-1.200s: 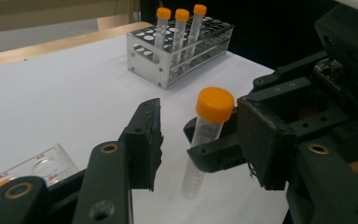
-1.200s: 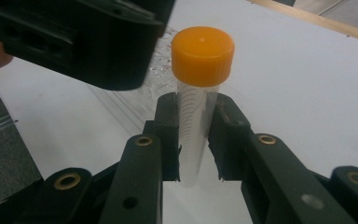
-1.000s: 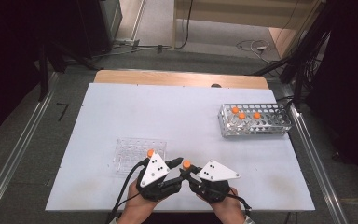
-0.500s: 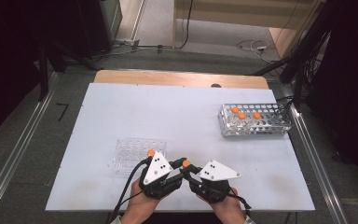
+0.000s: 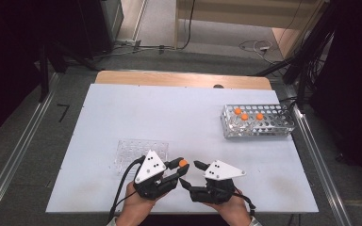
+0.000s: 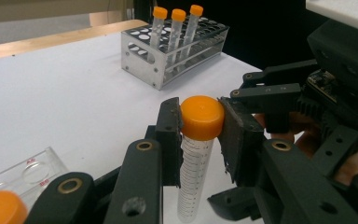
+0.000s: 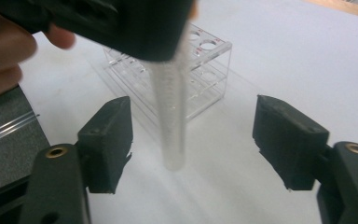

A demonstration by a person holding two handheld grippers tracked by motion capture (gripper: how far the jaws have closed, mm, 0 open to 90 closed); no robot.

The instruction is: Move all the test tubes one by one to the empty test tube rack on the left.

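One white table point(image 5: 169, 113) is seen; two racks – a metal rack point(image 5: 258, 123) bearing three orange-capped tubes and a clear rack point(image 5: 141, 151); one upright graduated tube point(image 6: 195, 161), orange-capped, is clamped by the left gripper point(image 6: 200, 122); the right gripper point(image 7: 193, 140) has just been opened wide – nothing is gripped.

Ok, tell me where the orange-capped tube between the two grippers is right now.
The tube hangs upright, clamped at its cap by the left gripper near the table's front edge, just right of the clear rack; the right gripper, just opened, stands clear.
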